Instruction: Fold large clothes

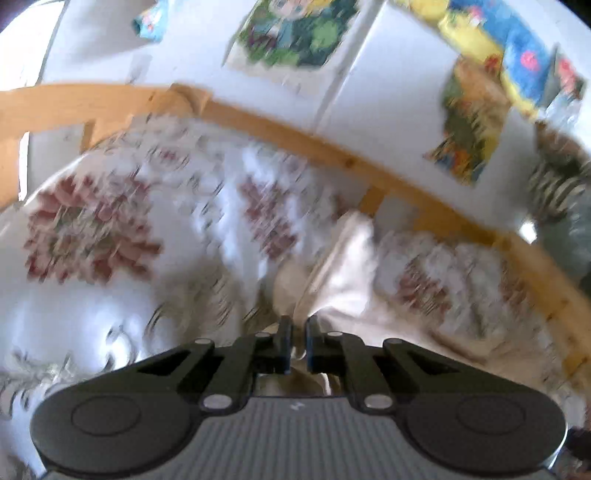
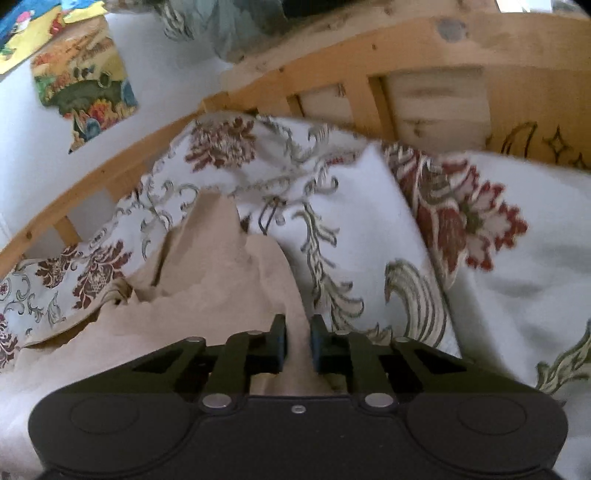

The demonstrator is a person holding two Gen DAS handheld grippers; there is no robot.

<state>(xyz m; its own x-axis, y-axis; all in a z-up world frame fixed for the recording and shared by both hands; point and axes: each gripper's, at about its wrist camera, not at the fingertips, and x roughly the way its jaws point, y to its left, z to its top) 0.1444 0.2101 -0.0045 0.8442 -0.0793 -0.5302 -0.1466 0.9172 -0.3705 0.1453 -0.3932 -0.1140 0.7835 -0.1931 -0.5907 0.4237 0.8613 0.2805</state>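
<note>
A beige garment [image 2: 207,280] lies crumpled on a bed with a white, red-flowered cover [image 2: 369,221]. My right gripper [image 2: 297,328] is shut on a fold of the beige garment that runs between its fingers. In the blurred left wrist view my left gripper [image 1: 298,326] is shut on another part of the beige garment [image 1: 340,266], which stretches away toward the bed rail.
A wooden bed rail [image 1: 280,125] curves along the white wall [image 1: 399,92], with a slatted headboard [image 2: 436,99] at the right. Colourful posters [image 2: 81,88] hang on the wall [image 1: 295,33]. A grey patterned cloth [image 2: 221,22] hangs over the rail.
</note>
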